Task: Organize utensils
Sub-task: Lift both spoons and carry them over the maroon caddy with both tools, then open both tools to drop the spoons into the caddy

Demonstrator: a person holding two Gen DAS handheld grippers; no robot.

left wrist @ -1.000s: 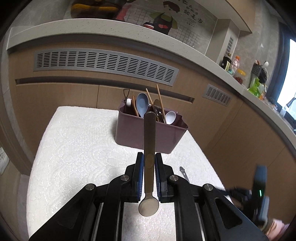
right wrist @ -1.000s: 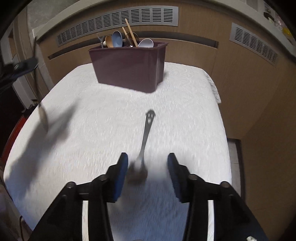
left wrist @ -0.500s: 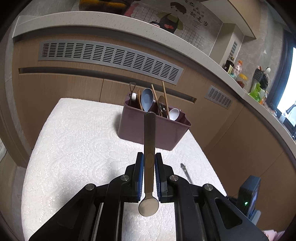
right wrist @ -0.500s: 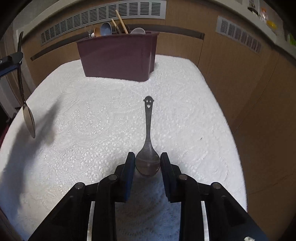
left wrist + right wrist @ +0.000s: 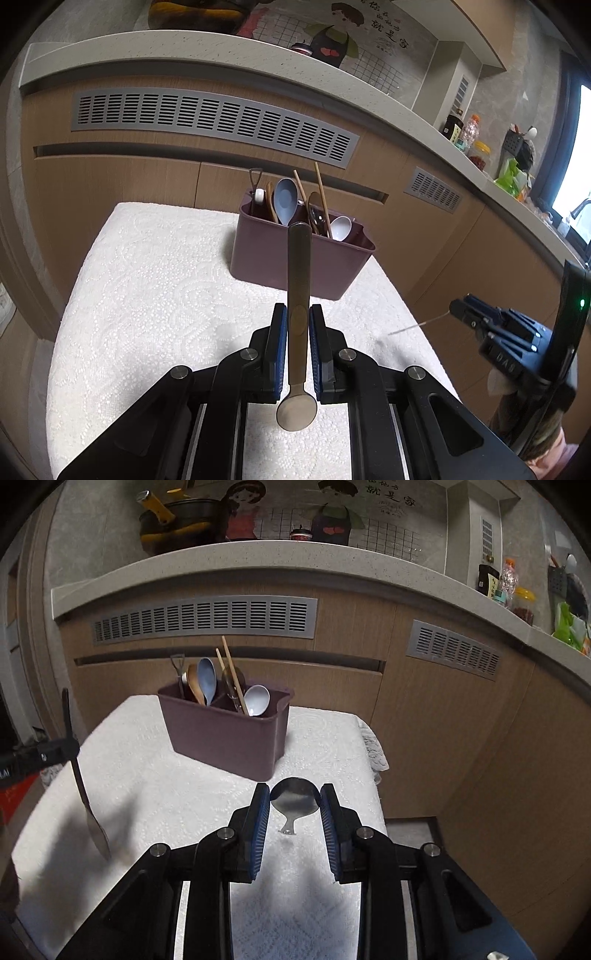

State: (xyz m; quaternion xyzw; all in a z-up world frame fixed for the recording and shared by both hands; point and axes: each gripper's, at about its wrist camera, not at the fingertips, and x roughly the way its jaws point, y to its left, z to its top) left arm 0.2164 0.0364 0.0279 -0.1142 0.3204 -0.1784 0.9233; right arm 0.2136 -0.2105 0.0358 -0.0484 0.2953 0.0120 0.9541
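Note:
A purple utensil holder stands at the far end of the white cloth-covered table, with several spoons and chopsticks upright in it. My left gripper is shut on the handle of a metal spoon, bowl toward the camera, held above the cloth. My right gripper is shut on the bowl of a steel spoon, whose handle hangs down over the cloth. In the left wrist view the right gripper sits at the table's right edge. The left gripper and its spoon show at the left.
Wooden cabinets with grey vents rise just behind the table, under a stone counter. Bottles and jars stand on the counter to the right. The cloth's lace edge hangs off the table's right side.
My right gripper shut on the steel spoon's bowl and lifted it off the cloth; its handle now hangs down. The left gripper kept its spoon and stayed put.

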